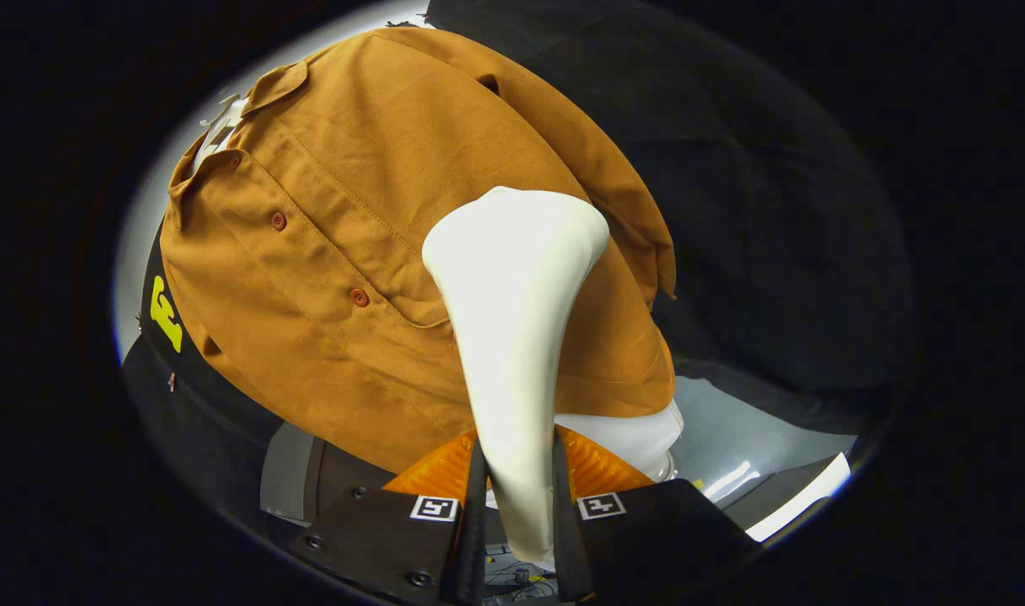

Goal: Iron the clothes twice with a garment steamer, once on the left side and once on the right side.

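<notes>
shirt [336, 252]: plain ochre-brown cloth with matching stitching, filling the centre and upper left of the frame
buttons [359, 297]: rust-red, in a line down the shirt front
garment steamer [512, 337]: plain cream-white, centre
white base [639, 438]: below the shirt hem, lower right
floor [756, 438]: pale glossy grey, lower right

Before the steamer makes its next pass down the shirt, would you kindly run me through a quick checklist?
1. Grip: the gripper is shut on the white steamer, both fingers on its handle: ok.
2. Steamer head against the brown shirt: cannot tell, its face is turned away.
3. Shirt buttoned down the placket, hanging fairly smooth: ok.
4. Steam coming out: cannot tell.
5. Which side has been ironed: cannot tell.
</notes>
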A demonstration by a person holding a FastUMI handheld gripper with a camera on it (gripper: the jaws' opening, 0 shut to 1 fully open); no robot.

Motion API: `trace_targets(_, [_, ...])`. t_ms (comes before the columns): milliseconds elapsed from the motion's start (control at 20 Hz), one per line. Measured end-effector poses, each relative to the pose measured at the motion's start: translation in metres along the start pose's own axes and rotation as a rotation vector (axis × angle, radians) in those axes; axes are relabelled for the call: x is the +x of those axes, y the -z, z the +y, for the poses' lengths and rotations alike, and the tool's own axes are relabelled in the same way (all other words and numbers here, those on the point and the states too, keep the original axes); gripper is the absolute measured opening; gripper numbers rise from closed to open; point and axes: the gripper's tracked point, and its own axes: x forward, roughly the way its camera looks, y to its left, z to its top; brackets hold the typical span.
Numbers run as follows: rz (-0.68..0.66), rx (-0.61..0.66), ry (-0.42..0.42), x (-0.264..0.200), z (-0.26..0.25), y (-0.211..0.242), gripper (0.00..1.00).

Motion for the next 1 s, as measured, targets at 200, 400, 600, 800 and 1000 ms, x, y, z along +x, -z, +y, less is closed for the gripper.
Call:
trace_targets(200, [-0.116,-0.044,-0.006,-0.04,0.031,-0.019,0.37])
trace_targets(400, [-0.246,-0.107,-0.018,-0.085,0.081,-0.038,0.36])
trace_targets(600, [-0.346,-0.156,-0.013,-0.125,0.137,-0.047,0.36])
trace_targets(800, [-0.414,-0.233,0.009,-0.152,0.194,-0.044,0.36])
trace_targets(1000, [-0.465,-0.319,-0.052,-0.164,0.265,-0.035,0.36])
